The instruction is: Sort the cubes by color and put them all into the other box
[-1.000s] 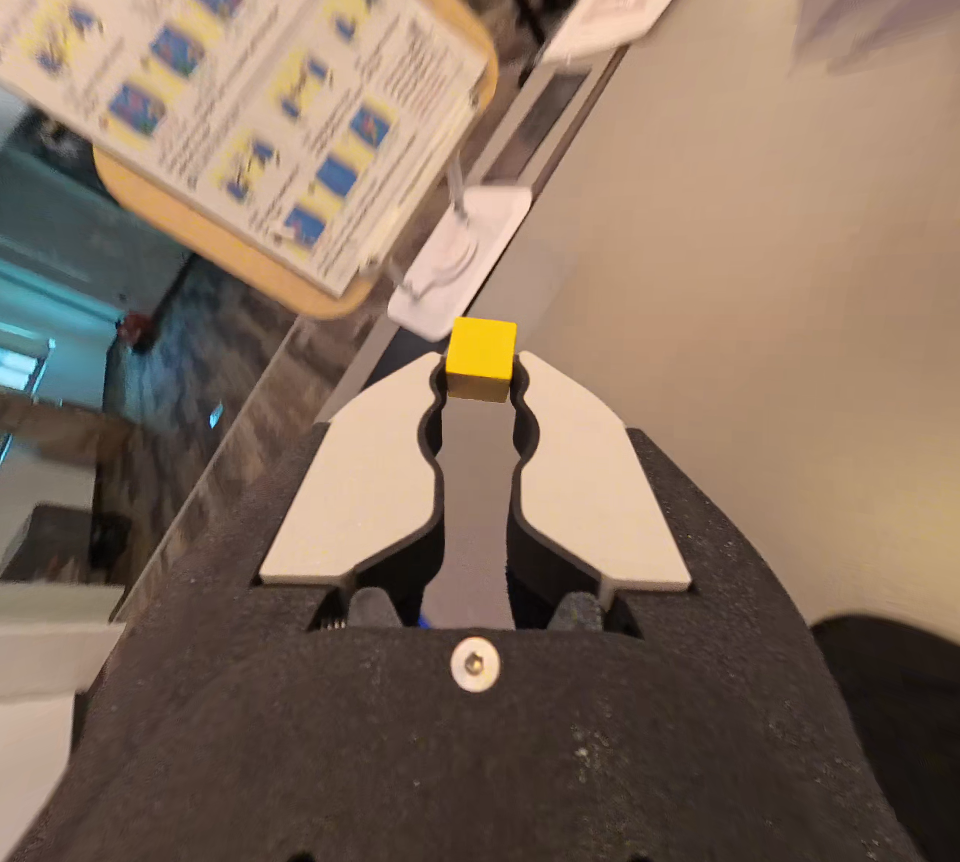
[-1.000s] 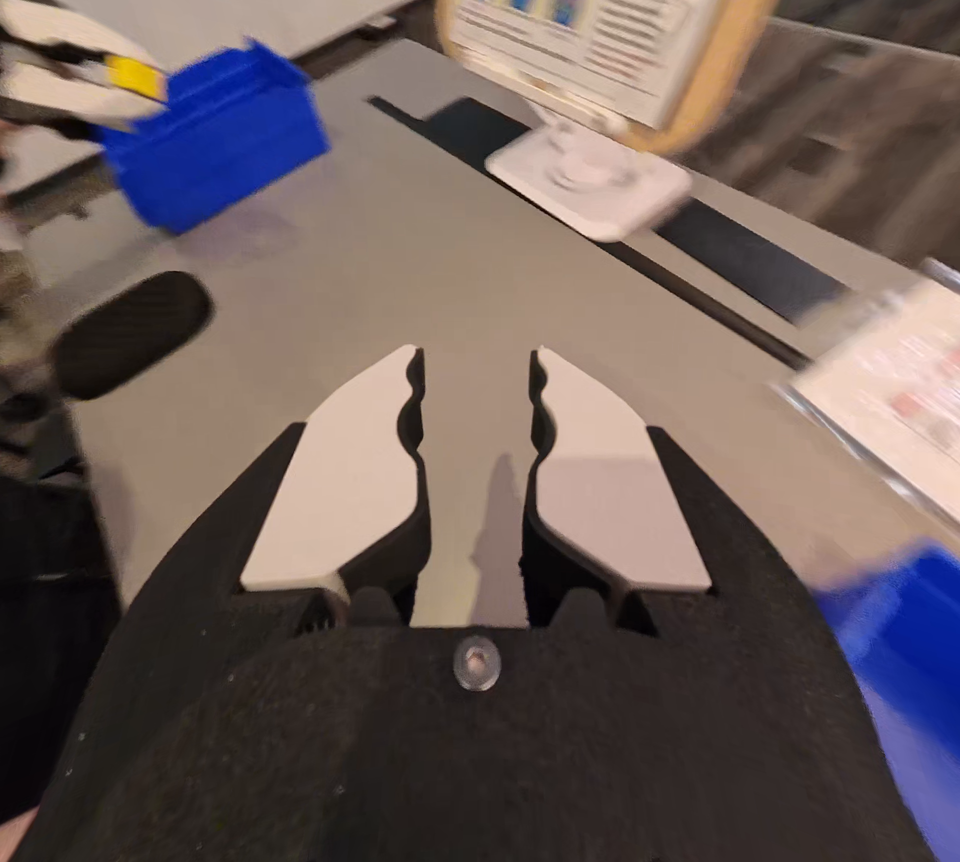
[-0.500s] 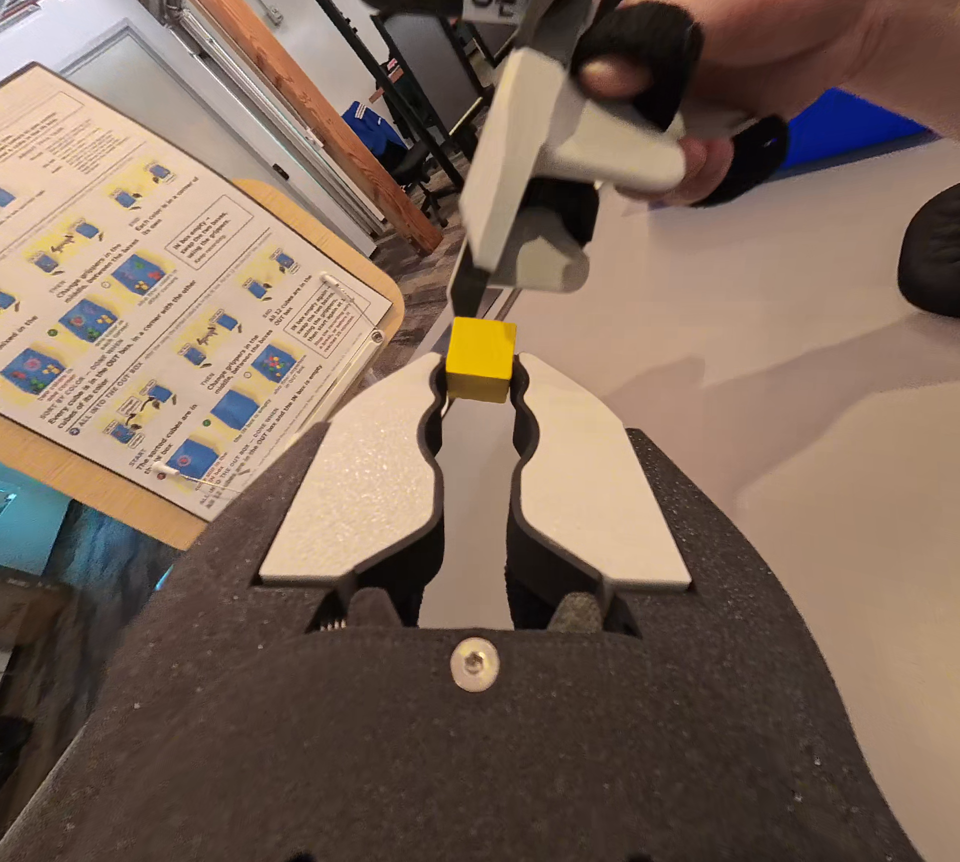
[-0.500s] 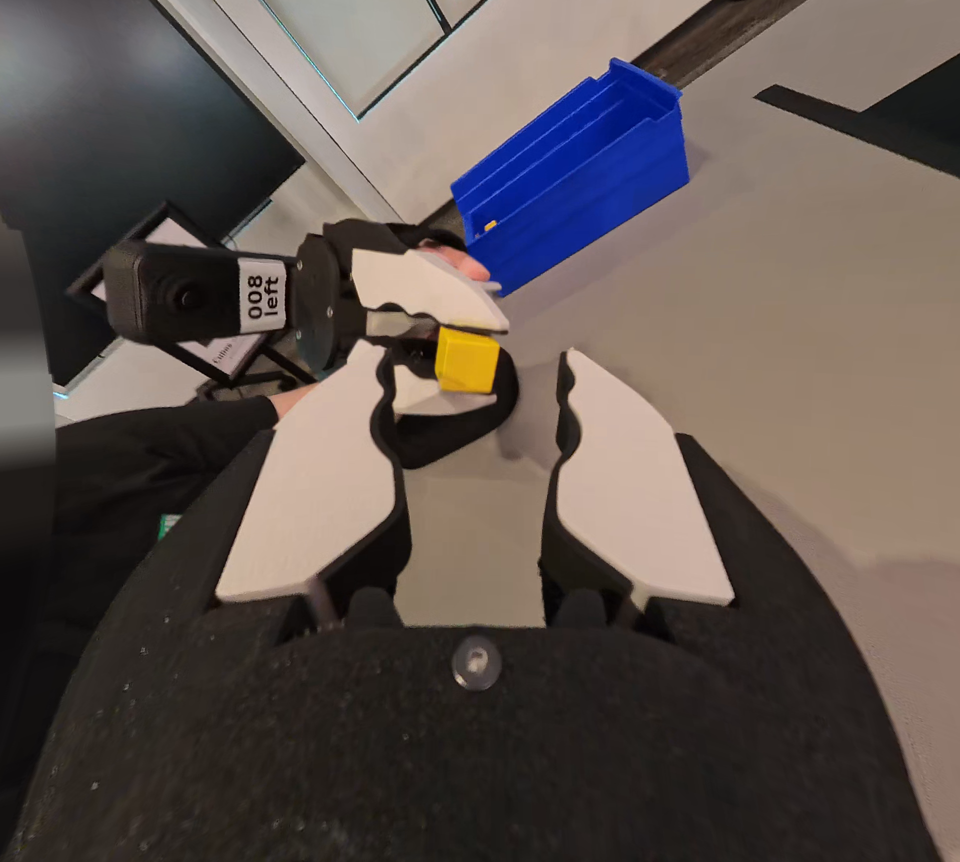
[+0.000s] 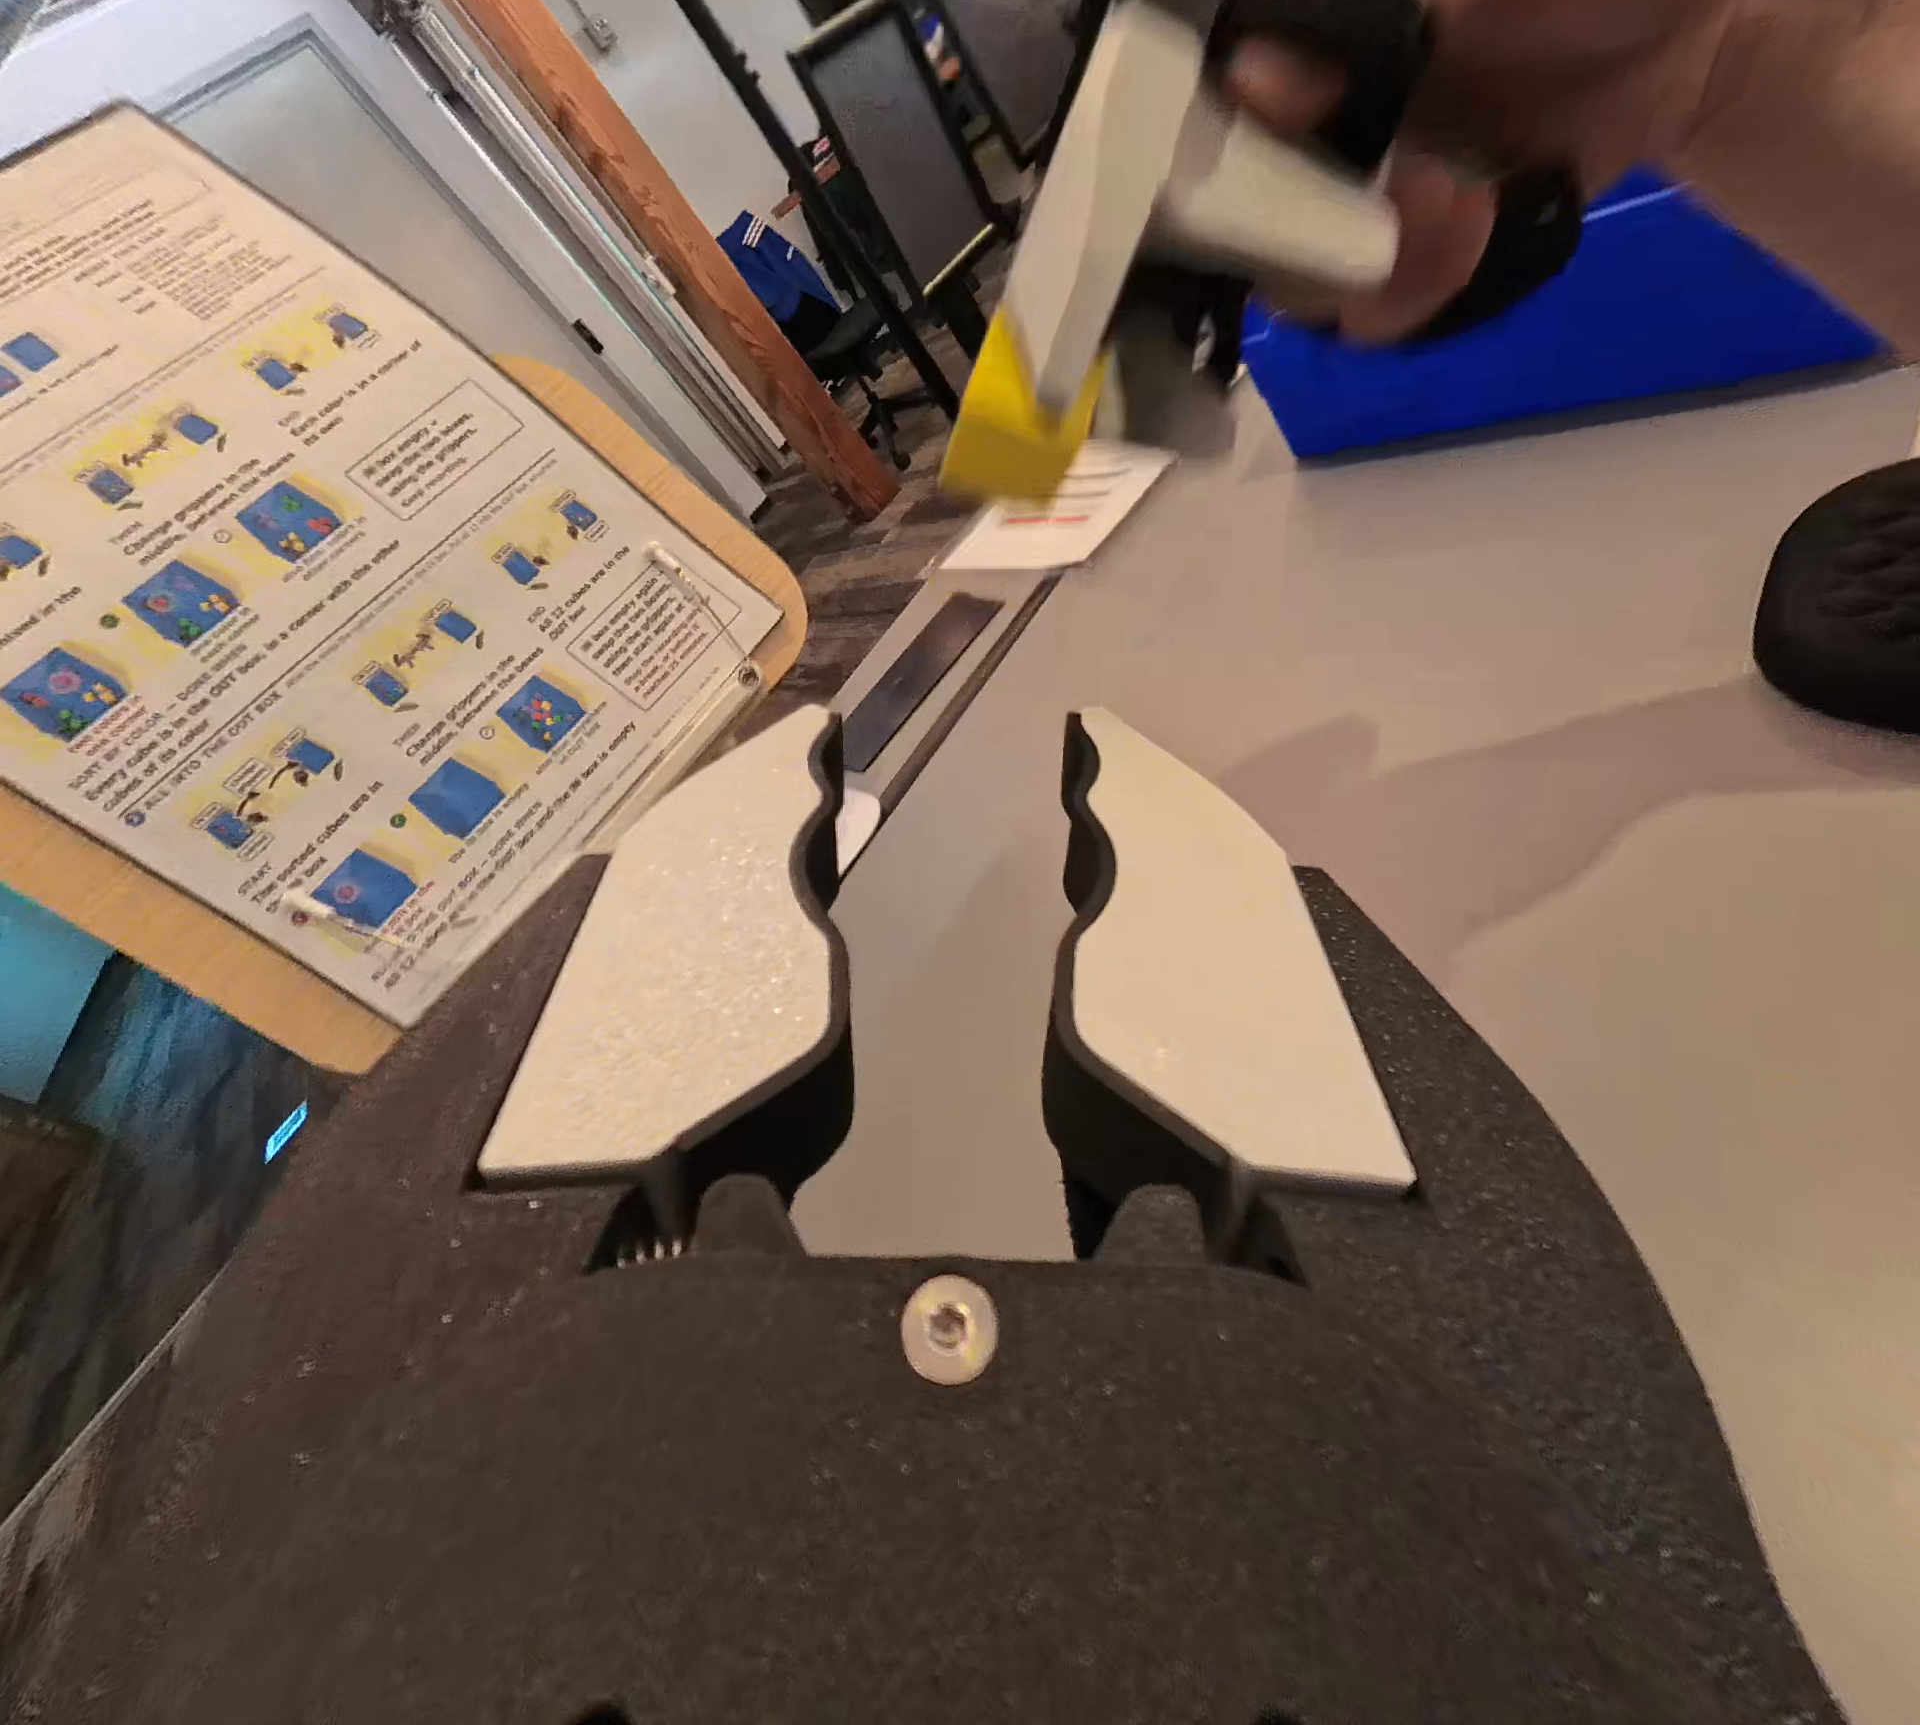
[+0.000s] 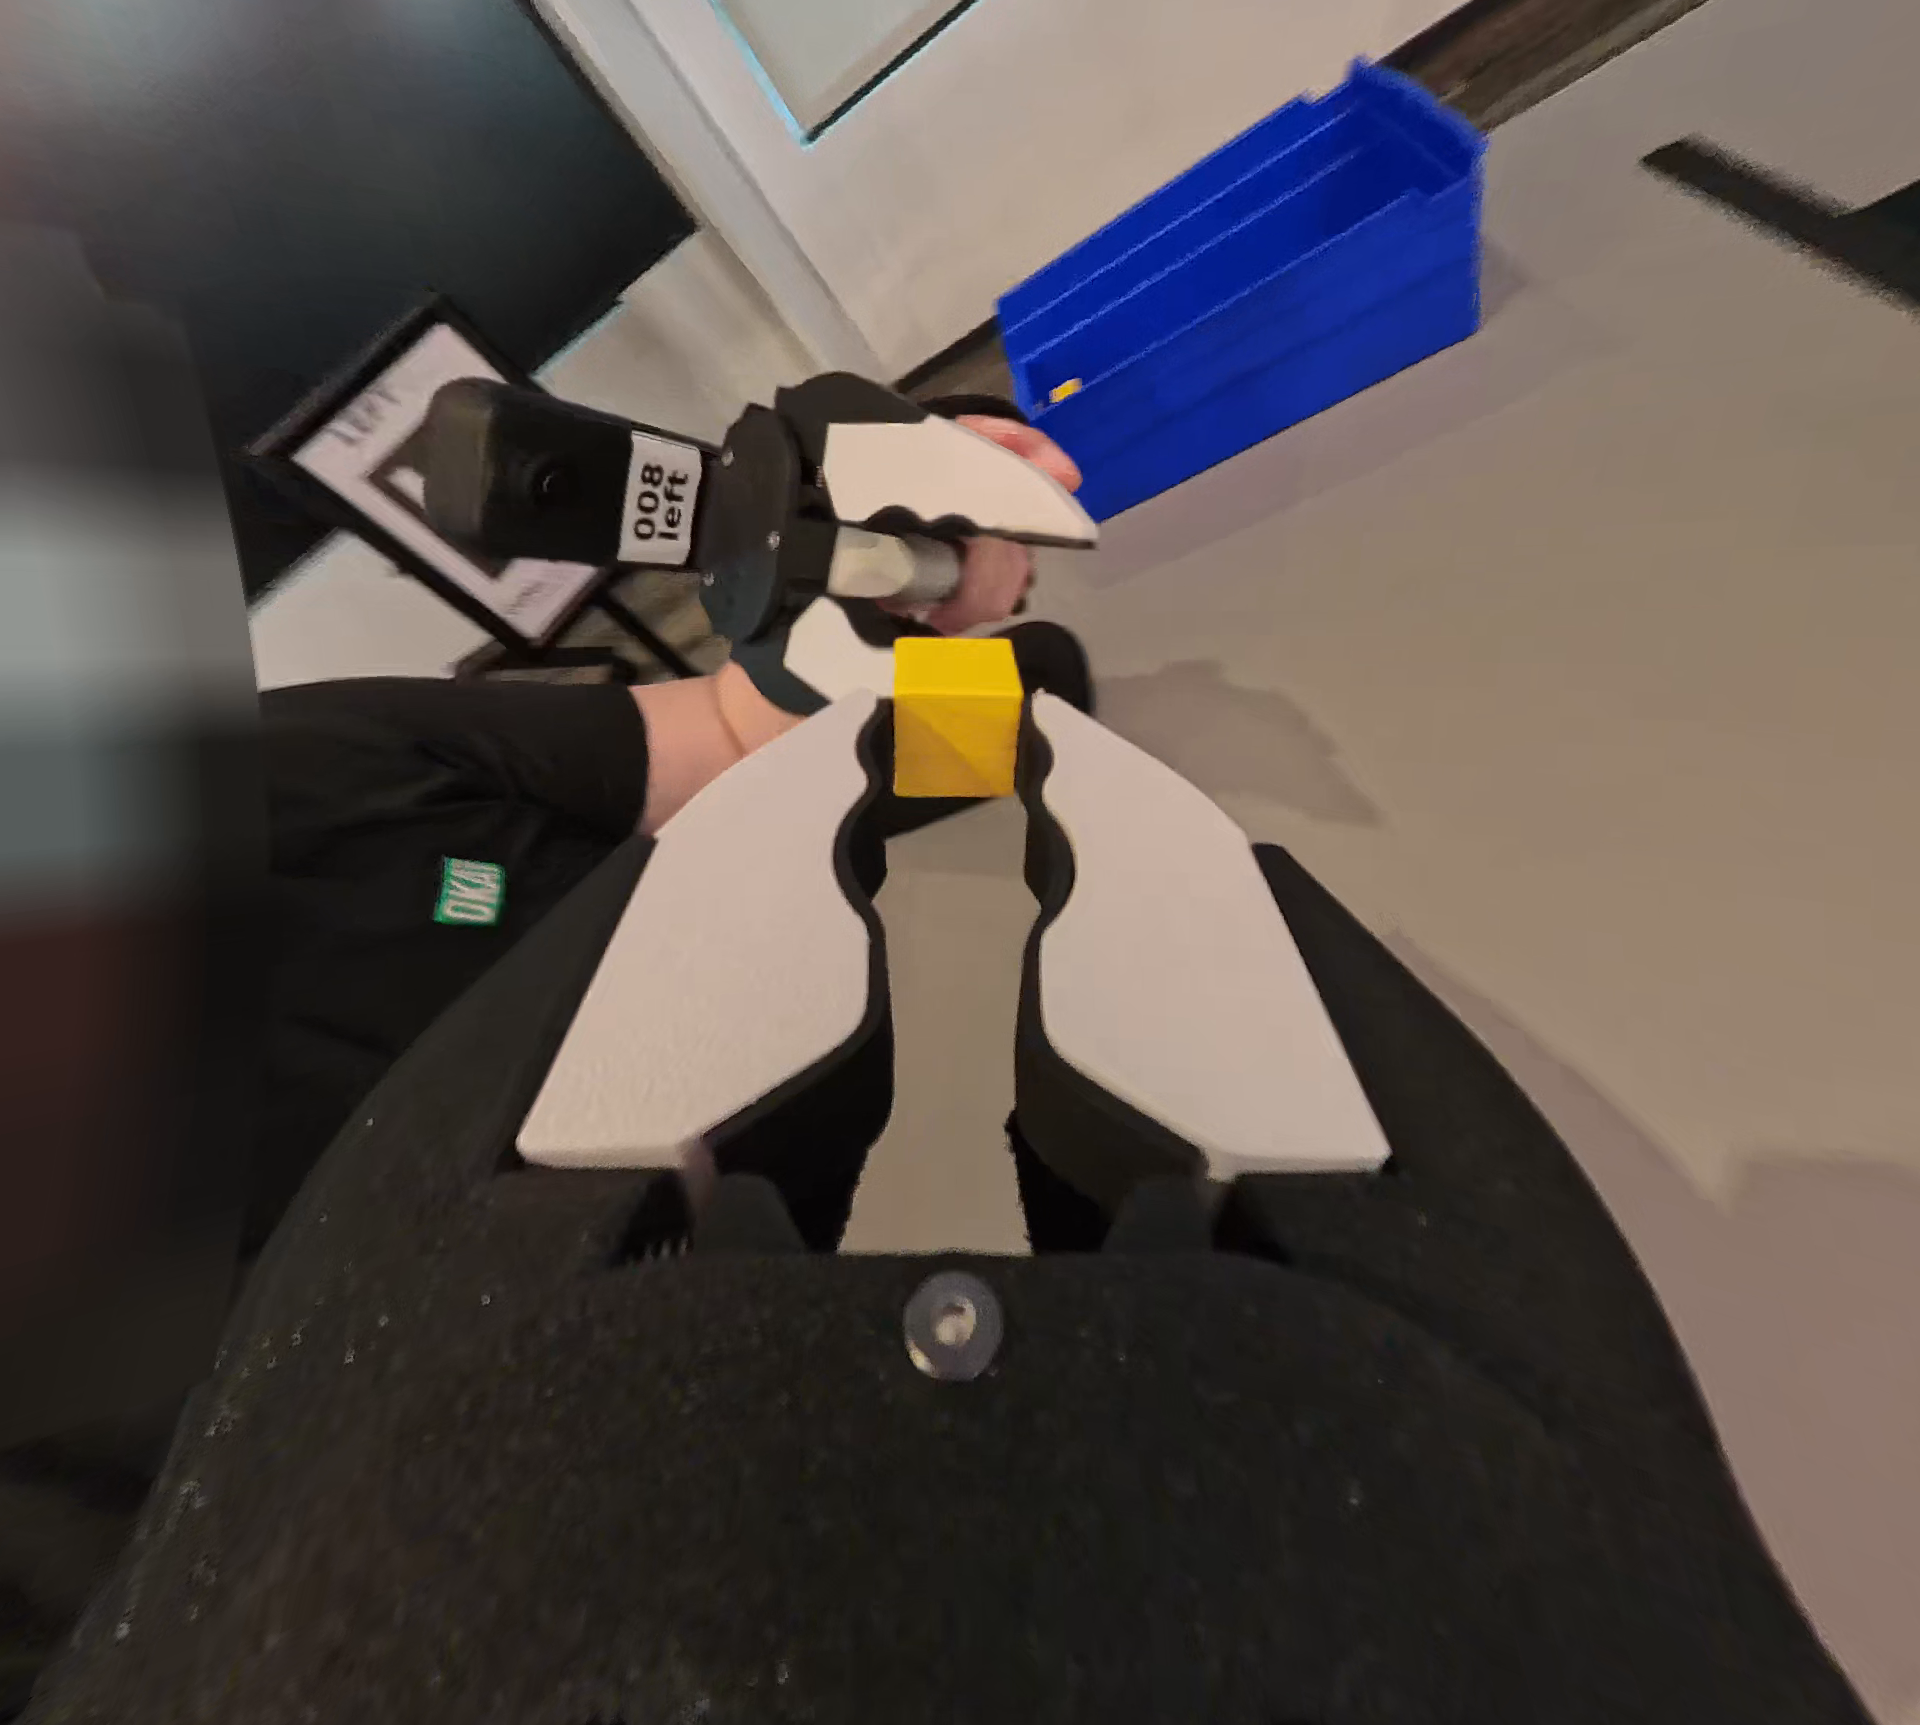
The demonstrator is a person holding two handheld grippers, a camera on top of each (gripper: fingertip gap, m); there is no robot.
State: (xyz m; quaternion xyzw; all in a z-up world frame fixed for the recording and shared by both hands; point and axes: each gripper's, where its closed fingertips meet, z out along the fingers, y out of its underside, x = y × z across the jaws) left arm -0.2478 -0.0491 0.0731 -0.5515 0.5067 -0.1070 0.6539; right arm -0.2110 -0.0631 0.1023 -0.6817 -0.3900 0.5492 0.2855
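Observation:
A yellow cube (image 6: 954,714) is held between the fingertips of my right gripper (image 6: 951,709), which is shut on it above the grey table (image 6: 1558,740). In the left wrist view the same cube (image 5: 1003,434) shows blurred at the tip of the right gripper (image 5: 1039,418), held by a hand. My left gripper (image 5: 948,730) is open and empty; it also shows in the right wrist view (image 6: 997,605), just behind the cube. A blue box (image 6: 1257,304) stands beyond on the table, with a small yellow cube (image 6: 1065,390) inside. Another blue box (image 5: 1579,345) lies at the right in the left wrist view.
An instruction board (image 5: 343,595) on a wooden backing stands at the table's left edge. A paper sheet (image 5: 1049,517) and a dark slot (image 5: 914,678) lie along the table's far side. A black rounded object (image 5: 1849,595) is at the right. A framed sign (image 6: 436,470) stands off the table.
The yellow cube has passed from my left gripper to my right one. The left gripper opened and drew back; the right closed on the cube.

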